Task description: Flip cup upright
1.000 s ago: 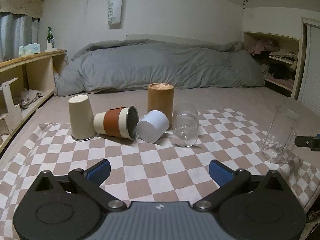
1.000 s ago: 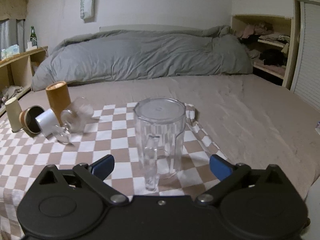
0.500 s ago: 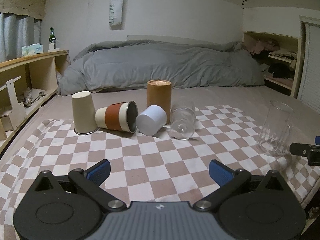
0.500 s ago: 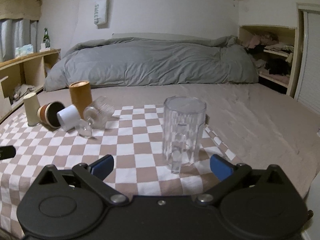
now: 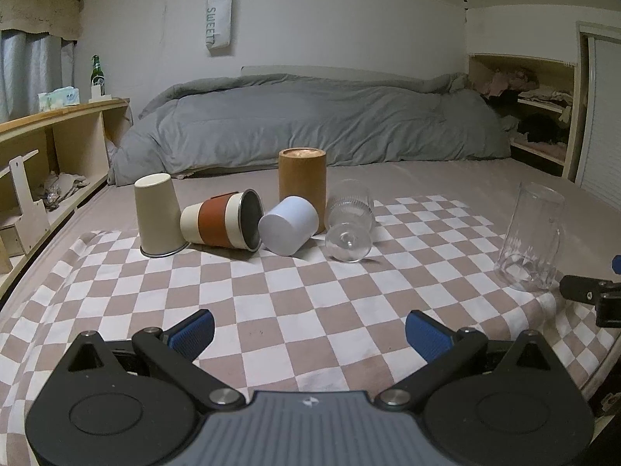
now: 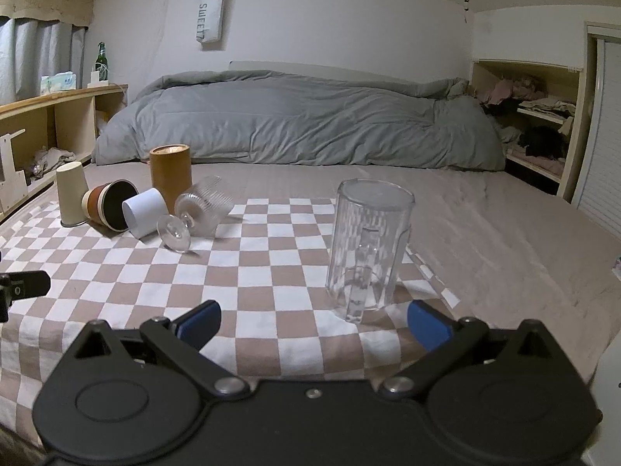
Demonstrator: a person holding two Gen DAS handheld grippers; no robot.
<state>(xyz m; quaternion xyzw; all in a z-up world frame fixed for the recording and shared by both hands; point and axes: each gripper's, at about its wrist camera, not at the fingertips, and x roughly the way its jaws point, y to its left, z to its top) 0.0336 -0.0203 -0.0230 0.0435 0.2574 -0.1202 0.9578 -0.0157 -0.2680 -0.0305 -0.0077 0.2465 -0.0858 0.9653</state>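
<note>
Several cups sit on a checkered cloth (image 5: 310,299) on a bed. A cream cup (image 5: 157,215) stands upside down at the left. A cream cup with a rust sleeve (image 5: 223,220), a white cup (image 5: 288,225) and a ribbed stemmed glass (image 5: 349,219) lie on their sides. A tall brown cup (image 5: 302,178) stands behind them. A clear glass mug (image 6: 366,248) stands at the cloth's right edge, just ahead of my right gripper (image 6: 312,320). My left gripper (image 5: 308,328) is well short of the cups. Both grippers are open and empty.
A grey duvet (image 5: 310,124) lies across the far side of the bed. A wooden shelf (image 5: 50,139) with a bottle runs along the left. A wall niche (image 5: 524,116) with clothes is at the right. The cloth's right edge drops off near the mug.
Both grippers have pulled back and risen, so the cups look farther away. The clear mug stays where it stood, now outside the right fingers' reach.
</note>
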